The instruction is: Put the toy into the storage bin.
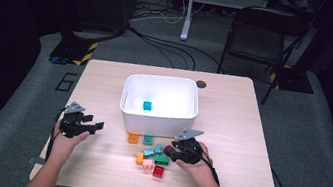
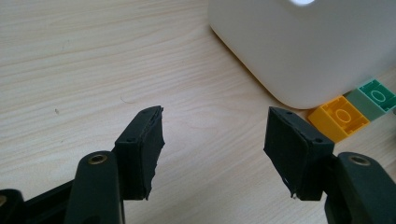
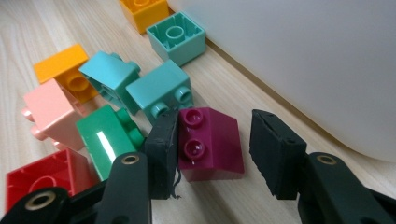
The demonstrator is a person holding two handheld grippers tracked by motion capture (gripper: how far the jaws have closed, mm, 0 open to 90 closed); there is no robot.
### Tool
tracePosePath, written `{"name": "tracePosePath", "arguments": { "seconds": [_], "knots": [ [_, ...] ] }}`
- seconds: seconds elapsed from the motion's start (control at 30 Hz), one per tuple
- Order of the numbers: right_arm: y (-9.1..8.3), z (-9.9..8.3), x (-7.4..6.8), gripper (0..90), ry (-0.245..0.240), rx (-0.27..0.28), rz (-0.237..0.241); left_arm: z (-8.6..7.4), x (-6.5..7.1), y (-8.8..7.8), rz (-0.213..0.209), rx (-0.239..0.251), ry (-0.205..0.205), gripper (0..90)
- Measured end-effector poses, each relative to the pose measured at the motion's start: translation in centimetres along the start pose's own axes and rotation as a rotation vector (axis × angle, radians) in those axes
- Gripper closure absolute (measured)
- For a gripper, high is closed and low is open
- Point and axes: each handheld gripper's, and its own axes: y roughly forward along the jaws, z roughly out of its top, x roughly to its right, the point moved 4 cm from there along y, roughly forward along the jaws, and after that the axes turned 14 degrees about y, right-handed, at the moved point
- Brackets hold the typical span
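The right gripper (image 3: 212, 154) has its jaws half open around a magenta sloped brick (image 3: 212, 144), one pad touching its studded side, the other still apart; I judge it should close squarely and lift straight toward the white bin (image 1: 158, 117). The left gripper (image 2: 215, 154) rests wide open and empty on the pale wooden table (image 1: 229, 134), grey floor and a folding chair (image 1: 260, 35) beyond.

We find open desk (image 1: 103, 93) left of the white bin (image 1: 158, 117), while clustered bricks (image 1: 150, 157) crowd the strip before its near wall.
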Motion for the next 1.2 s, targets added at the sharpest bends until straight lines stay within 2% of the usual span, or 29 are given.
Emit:
{"name": "tracePosePath", "arguments": {
  "seconds": [0.43,0.6,0.77,1.2],
  "knots": [
    [0.74,-0.48,0.66,51.3,0.005,-0.023,-0.019,0.01,0.04,0.00,-0.003,-0.001,0.000,37.1],
    [0.81,-0.47,0.59,56.8,-0.018,-0.016,-0.033,0.01,0.03,0.00,-0.003,-0.001,0.000,37.1],
    [0.76,-0.41,0.49,57.6,-0.025,-0.025,-0.045,0.04,0.02,0.01,-0.001,0.001,0.001,37.1],
    [0.08,0.10,-0.13,57.8,-0.044,-0.013,-0.018,0.03,-0.02,-0.08,-0.004,-0.005,0.003,37.2]
  ]
}}
